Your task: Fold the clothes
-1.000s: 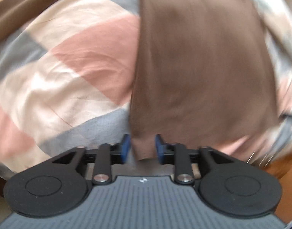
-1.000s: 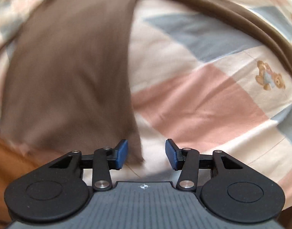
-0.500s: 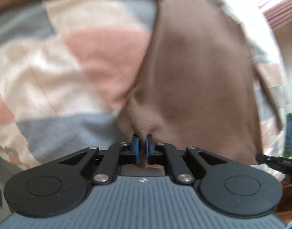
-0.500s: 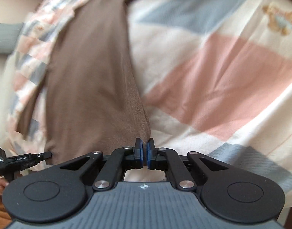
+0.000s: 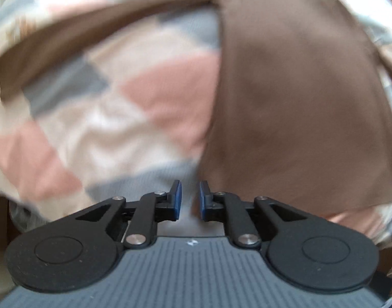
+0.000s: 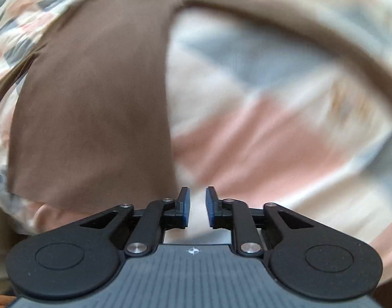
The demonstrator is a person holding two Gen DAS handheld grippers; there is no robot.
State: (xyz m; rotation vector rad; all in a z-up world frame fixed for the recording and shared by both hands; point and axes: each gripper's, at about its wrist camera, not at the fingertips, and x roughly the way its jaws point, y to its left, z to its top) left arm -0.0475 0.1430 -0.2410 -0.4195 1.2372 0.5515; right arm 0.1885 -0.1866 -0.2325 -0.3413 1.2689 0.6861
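Observation:
A brown long-sleeved garment (image 5: 293,107) lies flat on the bed, its body filling the right of the left wrist view, and one sleeve (image 5: 80,33) stretches to the upper left. My left gripper (image 5: 188,200) hovers over the lower left corner of the hem. Its jaws are opening, with only bedsheet between them. In the right wrist view the same garment (image 6: 93,102) fills the left side, and its other sleeve (image 6: 285,18) arcs to the upper right. My right gripper (image 6: 197,205) sits by the hem's lower right corner, jaws opening with nothing between them.
A checked bedsheet (image 5: 119,128) in pink, cream and grey lies under the garment and covers the rest of both views (image 6: 260,141). Its near edge drops away at the lower corners. Both views are blurred by motion.
A second ago both grippers stood open at the hem. Half a second ago each was shut on a corner. Now both have let go, with jaws apart, and the hem lies flat.

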